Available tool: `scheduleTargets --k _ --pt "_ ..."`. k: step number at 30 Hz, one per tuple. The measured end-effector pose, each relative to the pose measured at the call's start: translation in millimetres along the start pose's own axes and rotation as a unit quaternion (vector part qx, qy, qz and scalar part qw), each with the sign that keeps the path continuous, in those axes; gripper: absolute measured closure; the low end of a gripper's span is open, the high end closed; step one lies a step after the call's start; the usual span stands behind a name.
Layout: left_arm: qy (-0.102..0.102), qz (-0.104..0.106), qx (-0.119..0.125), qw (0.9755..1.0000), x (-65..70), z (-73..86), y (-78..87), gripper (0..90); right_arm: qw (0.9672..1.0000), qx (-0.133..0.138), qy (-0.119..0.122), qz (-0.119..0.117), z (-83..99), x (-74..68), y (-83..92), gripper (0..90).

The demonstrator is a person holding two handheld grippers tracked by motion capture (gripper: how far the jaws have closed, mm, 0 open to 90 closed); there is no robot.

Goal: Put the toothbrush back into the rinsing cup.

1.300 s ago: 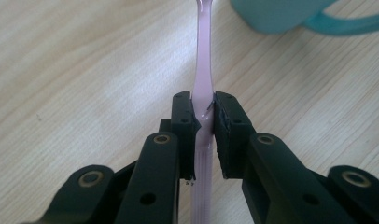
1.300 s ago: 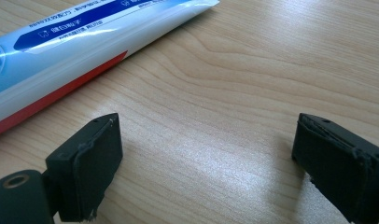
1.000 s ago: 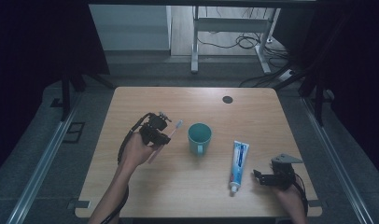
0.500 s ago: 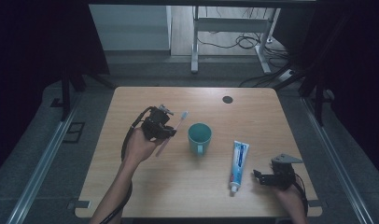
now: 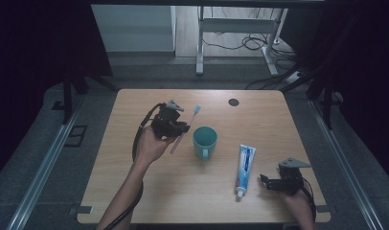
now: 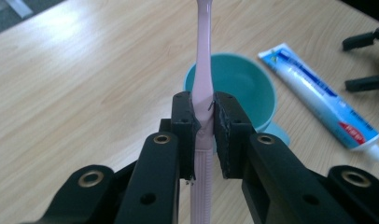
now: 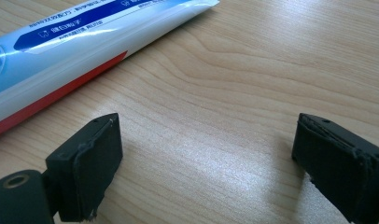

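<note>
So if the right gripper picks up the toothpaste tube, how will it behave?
The toothpaste tube looks plump, so it probably dents under the pads and sags a little. Its glossy skin may slip. Lying flat on the table, it seems unlikely to roll. The right gripper stands open beside it.

Left tongs (image 5: 181,128) grip pink toothbrush (image 5: 185,129) above desk (image 5: 135,191), bristles up, just left of teal cup (image 5: 205,141). Toothpaste tube (image 5: 245,168) flat. Right tongs (image 5: 265,181) beside tube, jaws apart.
</note>
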State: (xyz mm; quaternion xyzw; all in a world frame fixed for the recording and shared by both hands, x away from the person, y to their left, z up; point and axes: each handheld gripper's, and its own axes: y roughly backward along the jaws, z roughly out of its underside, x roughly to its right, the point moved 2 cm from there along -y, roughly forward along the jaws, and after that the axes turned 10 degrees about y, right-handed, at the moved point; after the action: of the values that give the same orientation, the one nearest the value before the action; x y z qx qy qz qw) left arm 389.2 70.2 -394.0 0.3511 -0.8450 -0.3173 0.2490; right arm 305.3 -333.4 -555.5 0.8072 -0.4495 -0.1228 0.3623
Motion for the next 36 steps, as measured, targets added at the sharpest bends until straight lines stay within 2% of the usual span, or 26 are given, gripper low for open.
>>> scheduleTargets --k 7,17,36 --pt "-0.001 0.012 0.025 0.9996 7.3 -10.4 -0.6 79.2 1.0000 0.000 0.000 0.000 0.0 0.0 0.0 8.1" --pt "0.009 0.030 0.056 0.9979 13.0 -22.3 -2.2 79.2 1.0000 0.000 -0.001 0.000 0.0 -0.1 0.0 8.1" --pt "0.010 0.040 0.090 0.9951 24.6 -39.6 -15.2 79.2 1.0000 0.000 0.001 0.000 -0.2 0.1 -0.2 8.1"
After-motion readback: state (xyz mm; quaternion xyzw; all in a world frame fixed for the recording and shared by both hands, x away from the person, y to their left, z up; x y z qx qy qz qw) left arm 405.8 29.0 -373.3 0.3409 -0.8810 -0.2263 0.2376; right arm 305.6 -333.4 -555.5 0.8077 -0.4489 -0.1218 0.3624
